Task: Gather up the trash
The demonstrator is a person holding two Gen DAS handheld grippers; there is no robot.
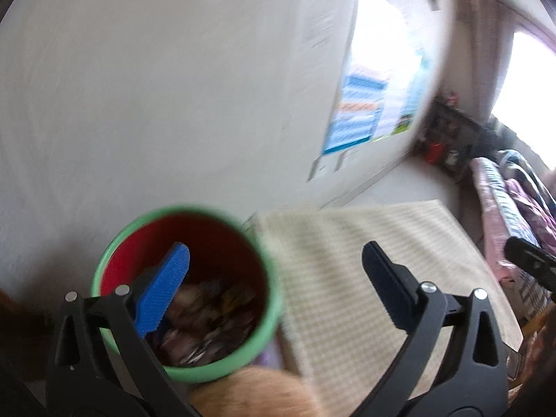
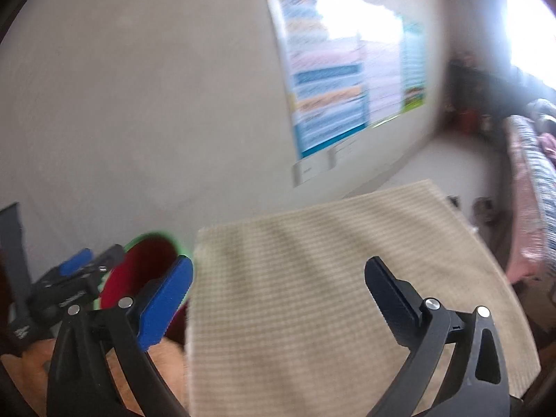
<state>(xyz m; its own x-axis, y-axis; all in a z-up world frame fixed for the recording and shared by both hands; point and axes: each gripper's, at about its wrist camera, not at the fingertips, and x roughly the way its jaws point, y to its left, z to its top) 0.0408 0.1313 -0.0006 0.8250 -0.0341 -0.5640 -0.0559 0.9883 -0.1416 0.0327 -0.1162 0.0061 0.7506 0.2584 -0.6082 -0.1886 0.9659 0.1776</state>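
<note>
Left wrist view looks down along the left claw (image 1: 274, 271), whose two fingers stand spread wide with nothing between them. Its blue-padded finger (image 1: 163, 288) shows in front of the mouth of a bin (image 1: 104, 260), green outside and red inside, which stands on the floor just beside the left edge of the desk (image 1: 365, 243). Trash (image 1: 208, 312) lies in the bottom of the bin: crumpled wrappers in brown, purple and silvery tones, too blurred to name one by one. The dark finger (image 1: 385, 288) hangs over the desk, which is covered with a pale checked cloth. Something orange and fuzzy (image 1: 250, 392) fills the lower edge of this view, below the bin; what it is cannot be told. At the far right edge a black tip of the other tool pokes in.

From the right wrist view, the right claw (image 2: 278, 278) is likewise spread wide and holds nothing, both fingers above the checked cloth of the desk (image 2: 312, 278). The bin (image 2: 146, 267) appears at the left, partly hidden behind the blue finger, with the left claw (image 2: 90, 260) seen near its rim on the far side.

Beyond the desk rises a plain pale wall with a poster (image 2: 333, 69) of blue, orange and green bands, glare washing out its upper part. At the right, a bed (image 2: 528, 191) with pink patterned covers runs along under a bright window. Both pictures are smeared with motion blur.
</note>
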